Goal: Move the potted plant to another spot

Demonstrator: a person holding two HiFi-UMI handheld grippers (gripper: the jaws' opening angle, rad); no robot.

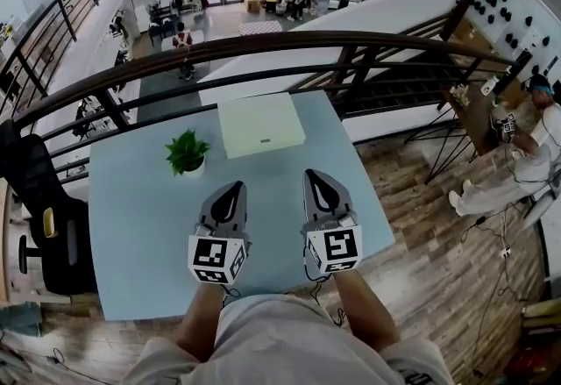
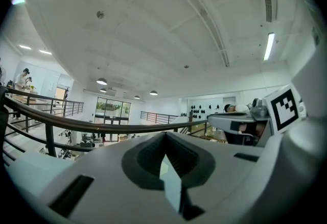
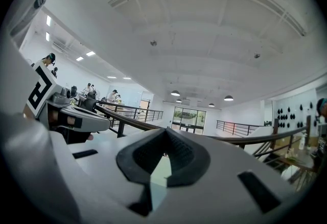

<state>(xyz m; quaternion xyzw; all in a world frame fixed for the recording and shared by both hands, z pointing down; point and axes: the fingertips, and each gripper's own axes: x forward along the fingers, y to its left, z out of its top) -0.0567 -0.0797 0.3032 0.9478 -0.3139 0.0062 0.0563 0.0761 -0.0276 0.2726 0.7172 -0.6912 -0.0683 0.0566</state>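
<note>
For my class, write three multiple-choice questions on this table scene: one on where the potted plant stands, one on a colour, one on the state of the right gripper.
1. Where does the potted plant stand on the table, seen from the head view?
A. left of the white box
B. on top of the box
C. at the table's near edge

2. What colour is the pot?
A. red
B. white
C. black

3. How do the jaws of the right gripper stand?
A. wide apart
B. closed on the plant
C. together, empty

Answers: 1 A, the plant stands apart from the box, at its left. 2 B, the pot under the leaves is white. 3 C, the right gripper view shows the tips meeting with nothing between them.
</note>
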